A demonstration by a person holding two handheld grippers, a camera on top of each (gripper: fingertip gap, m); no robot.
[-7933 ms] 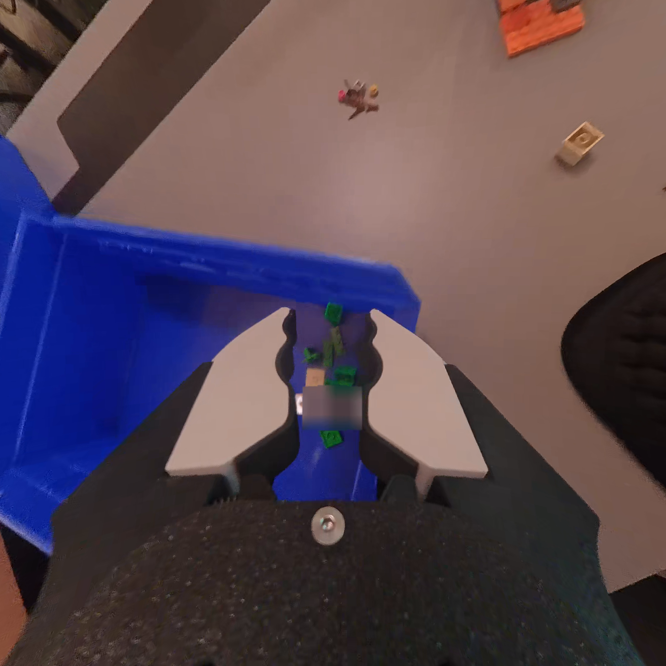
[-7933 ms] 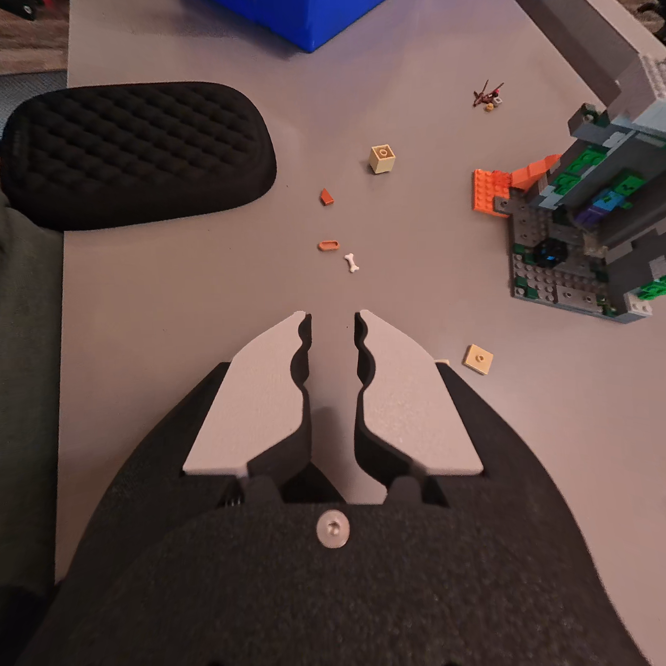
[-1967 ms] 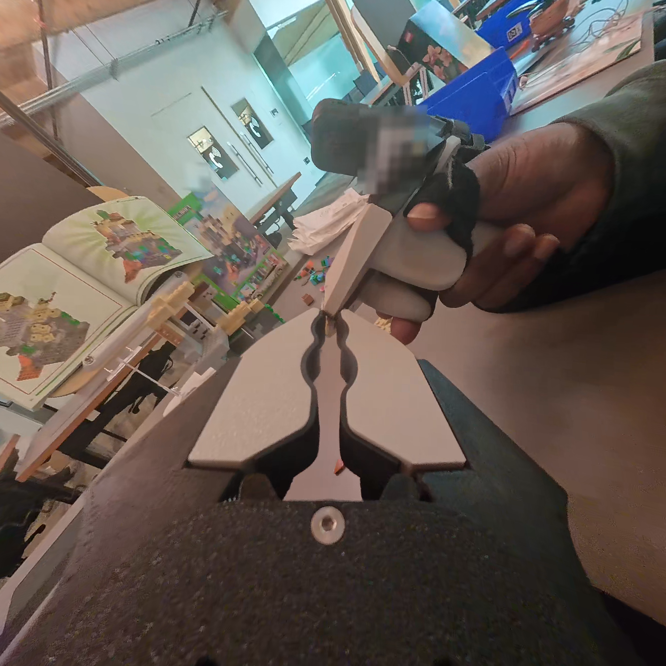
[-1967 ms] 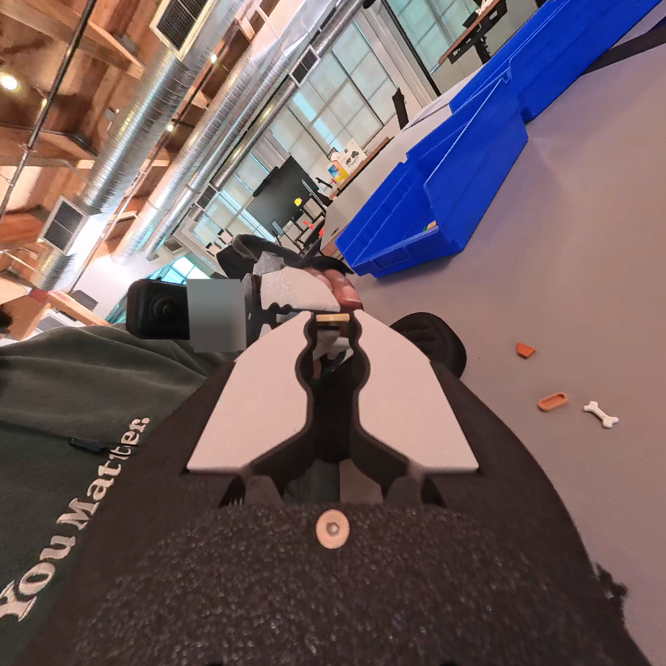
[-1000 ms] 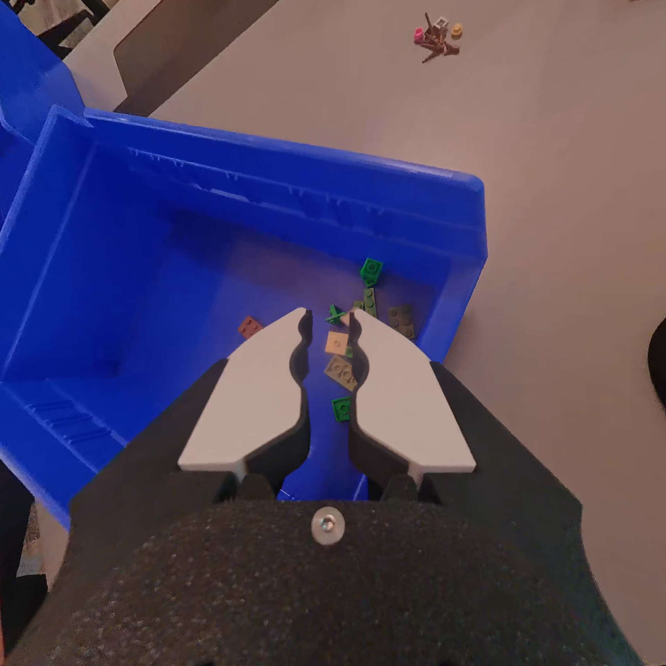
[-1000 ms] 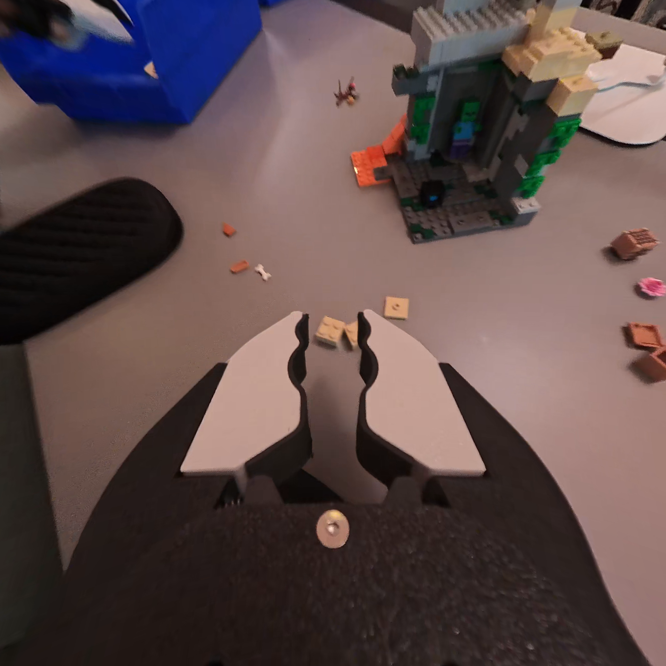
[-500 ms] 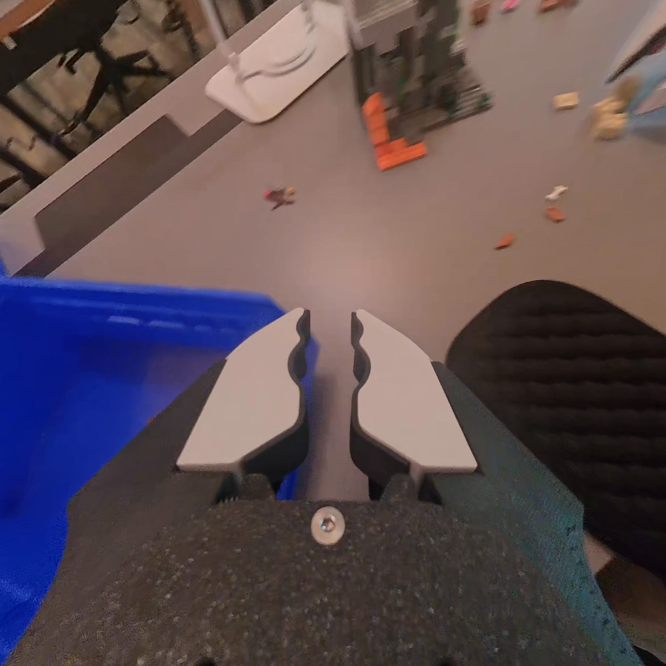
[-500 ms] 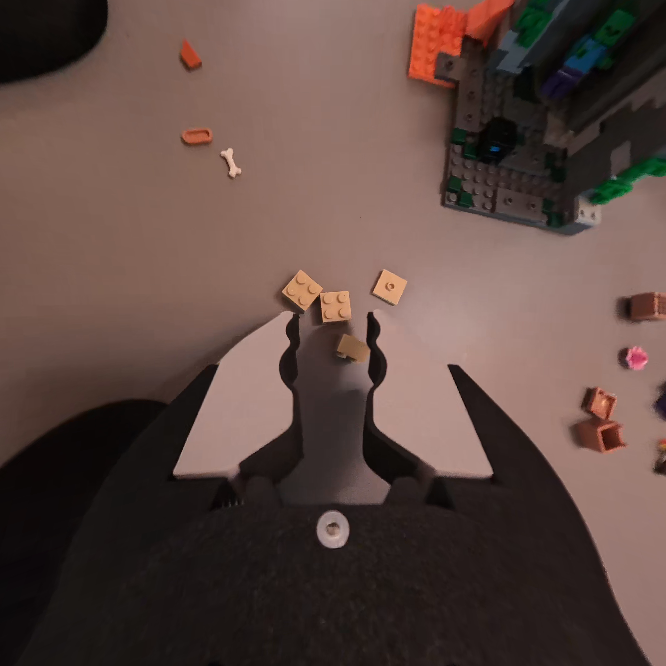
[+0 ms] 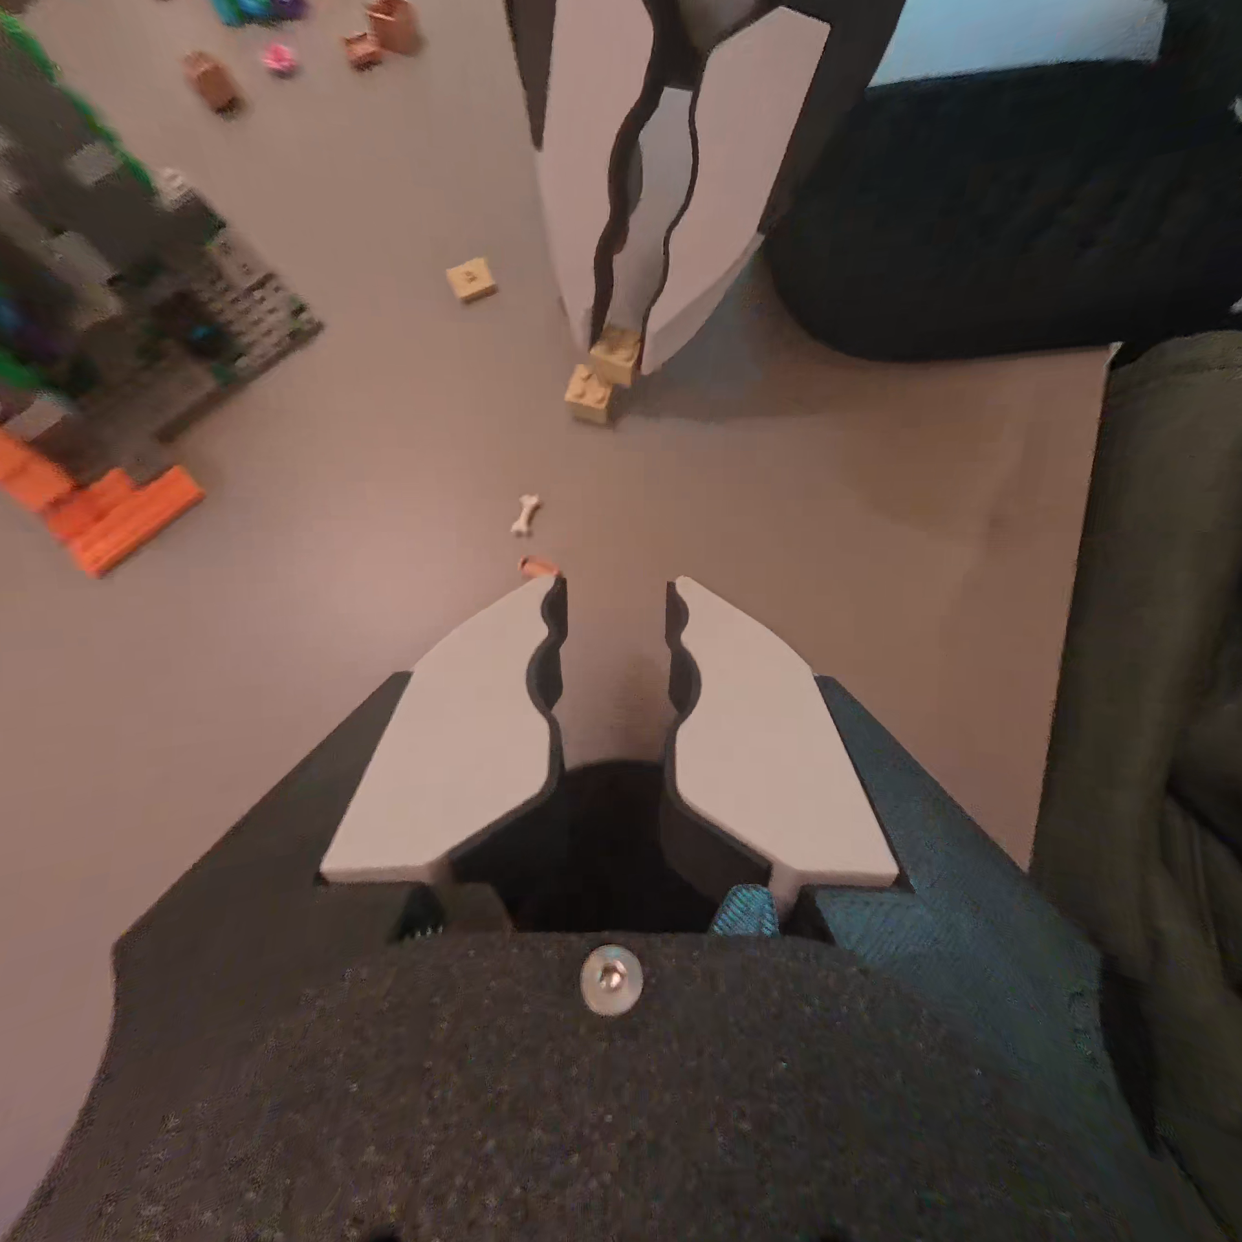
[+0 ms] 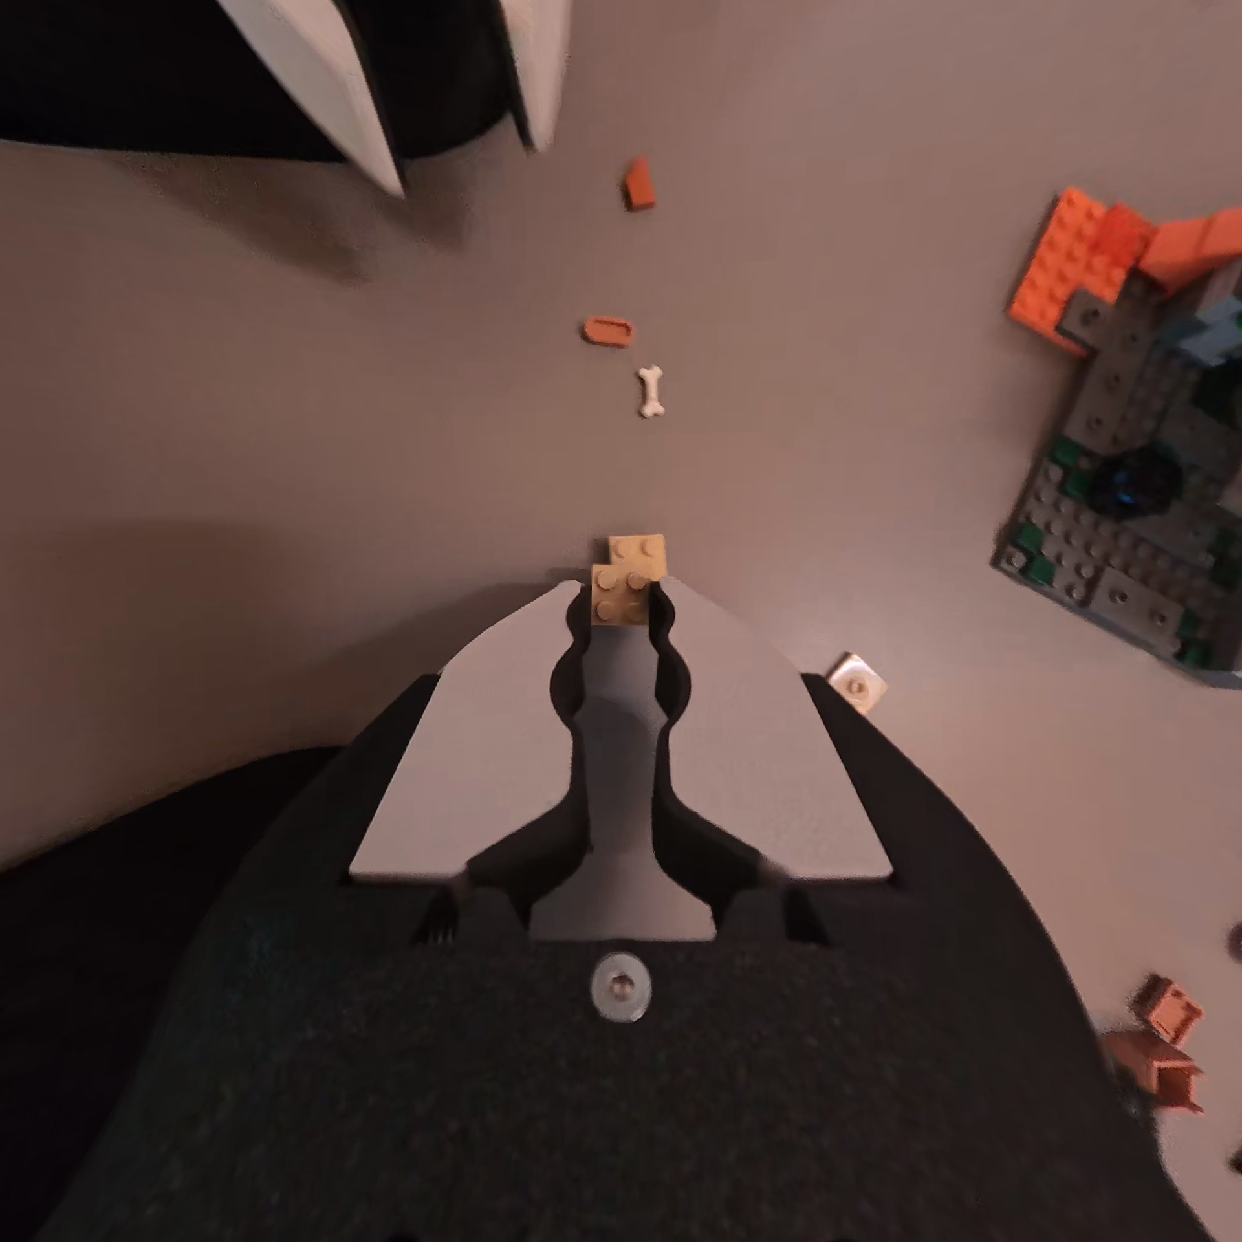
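My right gripper (image 10: 622,588) is shut on a tan 2x2 plate (image 10: 619,595) at the table surface. A second tan plate (image 10: 642,548) lies just beyond it, touching it. In the left wrist view the right gripper (image 9: 617,336) comes down from the top and pinches the same plate (image 9: 615,349), with the second plate (image 9: 590,398) in front of it. My left gripper (image 9: 617,585) is open and empty and hovers over the grey table. It points at the right gripper, with a white bone piece (image 9: 525,514) and a small orange oval piece (image 9: 537,566) just ahead of it.
A grey and green brick building (image 10: 1142,504) with an orange plate (image 10: 1075,269) stands to the right. A tan tile (image 10: 857,689), an orange slope (image 10: 638,185) and brown pieces (image 10: 1166,1015) lie loose. A black pad (image 9: 1008,235) and a person's sleeve (image 9: 1176,672) are at the table edge. The tips of one gripper are about 10 centimetres away from the tips of the other. The white bone piece (image 9: 525,514) is about equally far from each gripper, around 6 centimetres. My right wrist view (image 10: 650,389) looks at it from another angle.
My right gripper has dropped to the tan plates and closed on one. My left gripper has swung from the blue bin to over the table, facing the right gripper, still open.
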